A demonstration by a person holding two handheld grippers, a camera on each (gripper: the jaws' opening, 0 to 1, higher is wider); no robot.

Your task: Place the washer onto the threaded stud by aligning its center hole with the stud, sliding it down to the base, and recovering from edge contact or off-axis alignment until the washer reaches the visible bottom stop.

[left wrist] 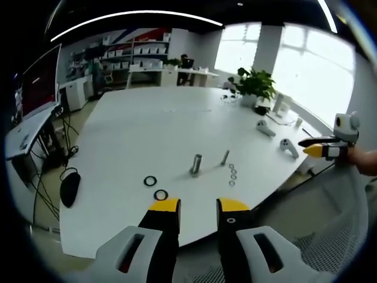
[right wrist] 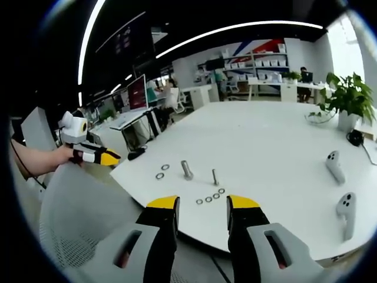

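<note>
White table (left wrist: 147, 135), washers (left wrist: 232, 174) beside stud (left wrist: 224, 157)

Both tools, left (left wrist: 197, 206) and right (right wrist: 202, 203), hover with jaws apart.

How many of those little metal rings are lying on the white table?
5. Two larger rings lie left of the thick stud in the right gripper view; three small ones sit in a row near the thin stud. None seems hidden.

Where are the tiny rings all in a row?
In the right gripper view the row of small washers lies on the white table, just in front of the thin stud and right of the thicker stud.
</note>
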